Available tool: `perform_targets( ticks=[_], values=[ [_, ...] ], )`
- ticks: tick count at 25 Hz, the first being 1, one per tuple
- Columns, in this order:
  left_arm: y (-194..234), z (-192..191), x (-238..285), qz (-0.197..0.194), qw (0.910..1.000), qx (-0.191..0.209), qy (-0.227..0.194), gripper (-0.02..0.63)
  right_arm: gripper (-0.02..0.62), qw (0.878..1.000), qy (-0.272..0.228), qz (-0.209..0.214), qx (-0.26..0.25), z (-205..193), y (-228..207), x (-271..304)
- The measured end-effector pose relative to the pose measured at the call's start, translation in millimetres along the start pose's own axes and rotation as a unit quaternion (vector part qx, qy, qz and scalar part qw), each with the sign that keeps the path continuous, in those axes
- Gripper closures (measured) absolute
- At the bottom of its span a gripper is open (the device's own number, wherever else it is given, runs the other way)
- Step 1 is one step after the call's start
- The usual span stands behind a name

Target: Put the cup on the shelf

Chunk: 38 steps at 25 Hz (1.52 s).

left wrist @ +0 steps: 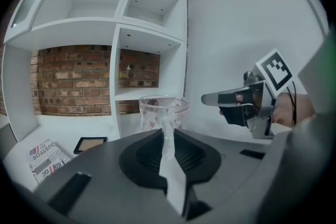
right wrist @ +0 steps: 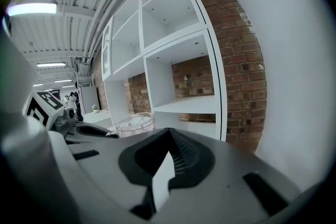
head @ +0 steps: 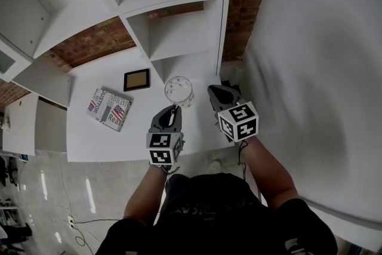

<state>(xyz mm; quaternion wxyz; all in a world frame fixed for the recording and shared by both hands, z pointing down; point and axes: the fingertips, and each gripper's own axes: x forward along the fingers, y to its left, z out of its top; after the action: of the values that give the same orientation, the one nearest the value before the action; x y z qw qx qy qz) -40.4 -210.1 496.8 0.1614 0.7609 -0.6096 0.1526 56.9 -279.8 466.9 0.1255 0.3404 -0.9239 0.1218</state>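
A clear glass cup (head: 179,90) stands on the white table (head: 95,140), just in front of the white shelf unit (head: 179,36). My left gripper (head: 175,109) reaches it from the near side. In the left gripper view the cup (left wrist: 163,108) rises straight ahead, and its near wall runs down between the jaws of the left gripper (left wrist: 167,131), which are shut on it. My right gripper (head: 212,90) hovers just right of the cup, shut and holding nothing. The right gripper view has the cup (right wrist: 135,124) at left of the right gripper (right wrist: 168,135), with the low shelf board (right wrist: 184,105) beyond.
A magazine (head: 109,108) and a small dark picture frame (head: 136,79) lie on the table left of the cup. Red brick wall (head: 95,42) shows behind the open shelf compartments. A plain white wall (head: 322,57) closes off the right side. The table's front edge runs under my grippers.
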Motion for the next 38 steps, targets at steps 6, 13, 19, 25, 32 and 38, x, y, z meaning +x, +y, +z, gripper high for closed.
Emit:
perform_targets(
  ticks=[6, 13, 19, 25, 32, 38],
  values=[
    [-9.1, -4.1, 22.9, 0.017, 0.9998, 0.001, 0.007, 0.571, 0.595, 1.0, 0.007, 0.012, 0.015, -12.9, -20.2, 0.8],
    [-6.1, -10.6, 47.2, 0.022, 0.9997, -0.004, 0.012, 0.571, 0.595, 0.999, 0.01, 0.012, 0.036, -18.9, -30.6, 15.3],
    [5.5, -20.5, 72.5, 0.024, 0.9996, -0.007, 0.013, 0.571, 0.595, 0.999, 0.013, 0.004, 0.042, -22.6, -38.4, 28.9],
    [23.9, -26.2, 102.5, 0.028, 0.9995, -0.014, 0.011, 0.571, 0.595, 0.999, 0.03, -0.004, 0.042, -35.6, -45.5, 49.6],
    [46.5, -33.2, 132.4, 0.029, 0.9992, -0.022, 0.015, 0.571, 0.595, 0.998, 0.049, -0.009, 0.042, -47.1, -47.7, 87.0],
    [64.6, -40.6, 161.3, 0.029, 0.9991, -0.022, 0.02, 0.571, 0.595, 0.997, 0.059, -0.014, 0.048, -57.5, -53.7, 119.4]
  ],
)
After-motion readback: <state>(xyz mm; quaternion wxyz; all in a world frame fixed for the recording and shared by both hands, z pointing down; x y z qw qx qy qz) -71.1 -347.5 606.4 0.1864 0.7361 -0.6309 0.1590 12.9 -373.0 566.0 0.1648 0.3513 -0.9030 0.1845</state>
